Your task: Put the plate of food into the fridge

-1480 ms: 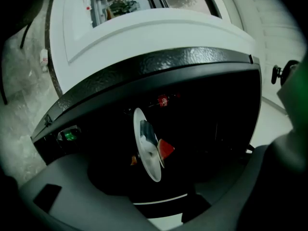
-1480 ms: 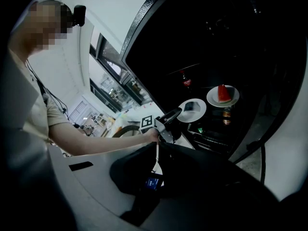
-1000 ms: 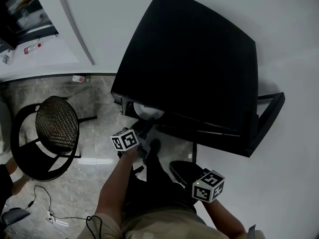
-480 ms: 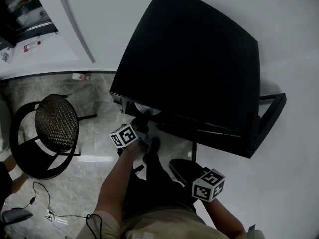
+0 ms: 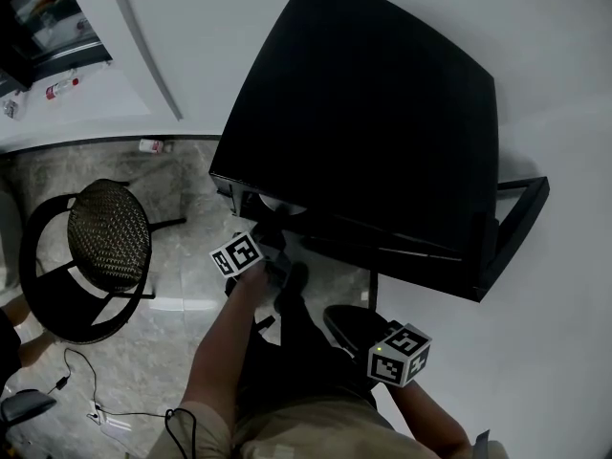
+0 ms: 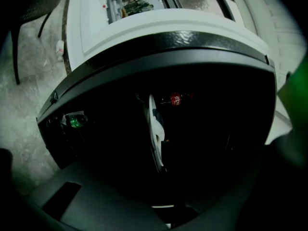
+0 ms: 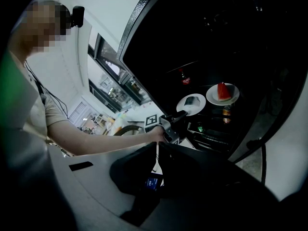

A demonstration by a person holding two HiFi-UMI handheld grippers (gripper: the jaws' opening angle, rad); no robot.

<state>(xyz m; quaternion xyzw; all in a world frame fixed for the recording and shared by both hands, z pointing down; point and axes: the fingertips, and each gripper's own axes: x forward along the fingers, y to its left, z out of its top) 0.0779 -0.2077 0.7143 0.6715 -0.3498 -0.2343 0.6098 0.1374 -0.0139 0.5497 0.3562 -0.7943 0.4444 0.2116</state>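
The black fridge (image 5: 373, 122) stands open. In the right gripper view a white plate of dark food (image 7: 191, 103) rests on a shelf inside it. My left gripper (image 5: 273, 232) reaches in level, and its tips meet that plate's near rim. Its jaws have just been closing and are shut on the rim. The left gripper view has the plate (image 6: 154, 129) edge-on, running down into the dark jaws of the left gripper (image 6: 166, 211). From above only a sliver of the plate (image 5: 284, 207) is visible. My right gripper (image 5: 346, 325) hangs low by the person's legs, shut and empty.
A second plate with watermelon (image 7: 222, 93) sits beside the first. A red-labelled bottle (image 7: 184, 78), a can (image 7: 226, 113) and a green bottle (image 6: 73, 121) are also inside. The fridge door (image 5: 516, 228) stands open at right. A round black chair (image 5: 105, 247) and a floor cable (image 5: 86, 390) are at left.
My left gripper has moved a little further in toward the fridge, and less of the white plate shows under the fridge's top edge. The right gripper has stayed put.
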